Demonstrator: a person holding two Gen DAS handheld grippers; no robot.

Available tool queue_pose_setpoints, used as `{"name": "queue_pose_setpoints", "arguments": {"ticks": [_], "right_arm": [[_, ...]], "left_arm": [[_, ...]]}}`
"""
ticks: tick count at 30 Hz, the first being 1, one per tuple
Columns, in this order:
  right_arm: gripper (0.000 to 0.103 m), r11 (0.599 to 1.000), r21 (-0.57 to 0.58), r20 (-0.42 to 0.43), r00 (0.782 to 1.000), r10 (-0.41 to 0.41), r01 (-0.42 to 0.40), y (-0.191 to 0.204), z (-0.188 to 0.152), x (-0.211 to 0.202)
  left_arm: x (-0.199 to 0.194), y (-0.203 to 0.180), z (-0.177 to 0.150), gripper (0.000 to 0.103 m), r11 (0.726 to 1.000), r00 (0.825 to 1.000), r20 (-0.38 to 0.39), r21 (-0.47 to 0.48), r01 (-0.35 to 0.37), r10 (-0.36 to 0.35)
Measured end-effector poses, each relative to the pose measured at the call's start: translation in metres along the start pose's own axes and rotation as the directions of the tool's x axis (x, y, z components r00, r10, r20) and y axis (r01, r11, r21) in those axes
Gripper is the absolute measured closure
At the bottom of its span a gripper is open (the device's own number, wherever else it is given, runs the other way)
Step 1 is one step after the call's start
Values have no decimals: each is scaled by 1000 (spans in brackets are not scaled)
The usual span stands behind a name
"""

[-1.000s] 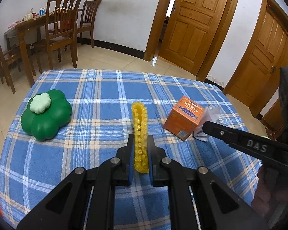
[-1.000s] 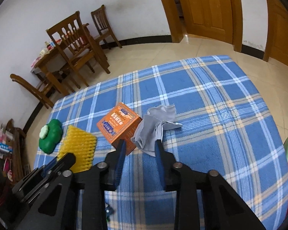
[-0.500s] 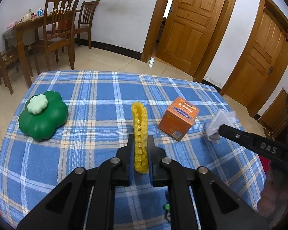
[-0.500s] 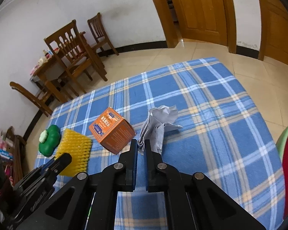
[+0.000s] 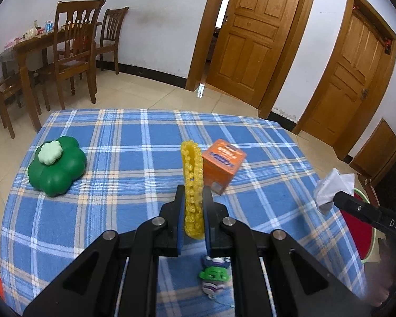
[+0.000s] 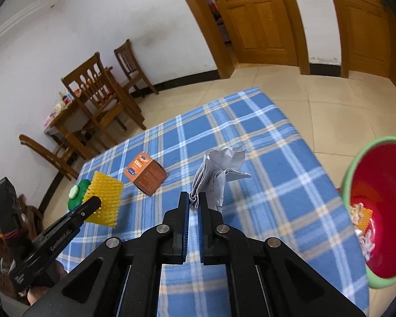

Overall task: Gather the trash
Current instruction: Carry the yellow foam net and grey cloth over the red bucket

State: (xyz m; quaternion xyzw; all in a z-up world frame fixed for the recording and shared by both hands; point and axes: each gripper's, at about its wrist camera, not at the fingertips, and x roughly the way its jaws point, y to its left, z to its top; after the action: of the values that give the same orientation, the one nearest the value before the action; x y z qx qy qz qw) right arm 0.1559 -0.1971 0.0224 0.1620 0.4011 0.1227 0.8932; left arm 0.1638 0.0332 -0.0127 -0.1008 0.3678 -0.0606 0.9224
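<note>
The tissue point(image 6: 219, 177) hangs above the checked tablecloth point(image 6: 264, 185), pinched in the right gripper point(image 6: 194, 207), near the red bin point(image 6: 377, 206); the left gripper point(image 5: 193, 211) clamps a yellow net point(image 5: 192, 182) beside the orange box point(image 5: 221, 166)

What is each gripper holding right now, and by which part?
Left gripper: yellow mesh sleeve, by its near end. Right gripper: crumpled tissue, by its lower edge.

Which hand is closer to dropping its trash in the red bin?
The right. Its gripper holds the tissue lifted beside the bin. The left gripper, holding the yellow net, is farther away.
</note>
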Motion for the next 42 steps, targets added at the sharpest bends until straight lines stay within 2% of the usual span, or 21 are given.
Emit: {"name": "queue_pose_setpoints", "arguments": {"ticks": [12,18,30,42], "right_arm": [[97,994,108,71,997,-3,-5,-42,-20,-54],[97,988,157,112,994,-19,1,-63,-29,-81],[97,963,269,158,985,-74,30,-117,-48,-122],[97,924,380,160,980,-118,49,-168,-60,-134]], "left_arm": [[-37,-42,0,92,997,998,28,53,54,-56],[-47,-68,-4,92,992,995,17,88,93,-95],[-49,-136,-17,92,965,983,-48,186,184,-178],[-33,-205,-32,92,922,962,-138,280,267,-237]]}}
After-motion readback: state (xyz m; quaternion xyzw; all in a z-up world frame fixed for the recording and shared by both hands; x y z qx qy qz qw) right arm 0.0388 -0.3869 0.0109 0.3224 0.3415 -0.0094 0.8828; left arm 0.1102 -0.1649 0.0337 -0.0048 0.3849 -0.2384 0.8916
